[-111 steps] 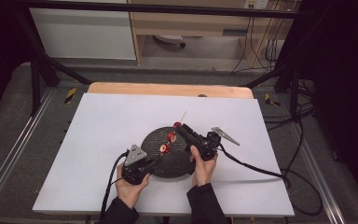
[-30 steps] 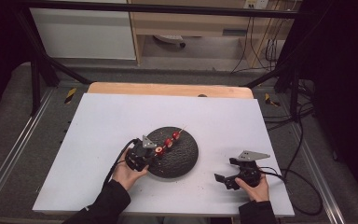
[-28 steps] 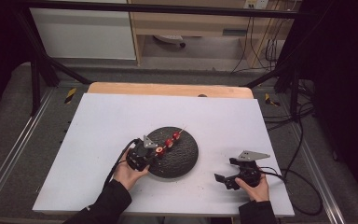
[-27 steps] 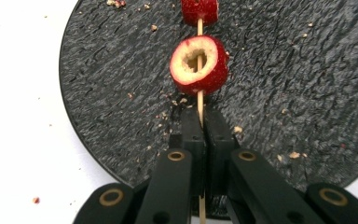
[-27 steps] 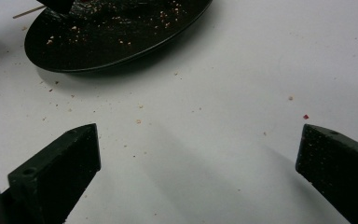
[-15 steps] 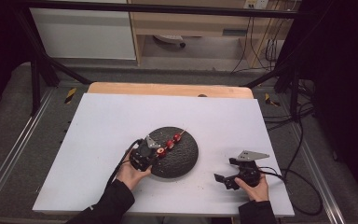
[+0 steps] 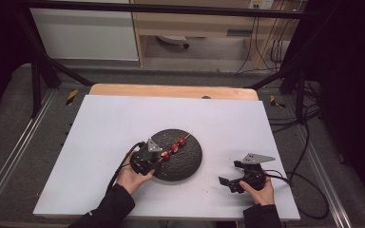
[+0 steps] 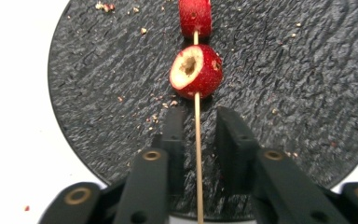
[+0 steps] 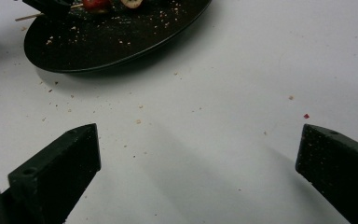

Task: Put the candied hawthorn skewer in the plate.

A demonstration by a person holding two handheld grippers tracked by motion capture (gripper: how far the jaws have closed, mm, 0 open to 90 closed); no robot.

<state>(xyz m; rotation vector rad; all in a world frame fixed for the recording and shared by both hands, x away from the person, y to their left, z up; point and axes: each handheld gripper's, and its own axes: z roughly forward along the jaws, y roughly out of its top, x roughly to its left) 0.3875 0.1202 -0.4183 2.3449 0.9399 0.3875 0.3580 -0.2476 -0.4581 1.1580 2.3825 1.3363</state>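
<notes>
On the white table (image 7: pixel 123 123), the left gripper (image 8: pixel 198 126) has just been opening, letting the skewer (image 8: pixel 197 154) lie on the plate (image 7: pixel 190 164); the right gripper (image 7: pixel 230 183) is resting spread wide beside the plate.

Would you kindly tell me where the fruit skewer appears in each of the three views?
High view: the skewer lies on the black plate, centre, by the left gripper.
Left gripper view: top centre, its stick running down between the open jaws.
Right gripper view: top left corner.
Shared landmark: the black plate.

Bright overhead light, soft shadows, dark surroundings.
</notes>
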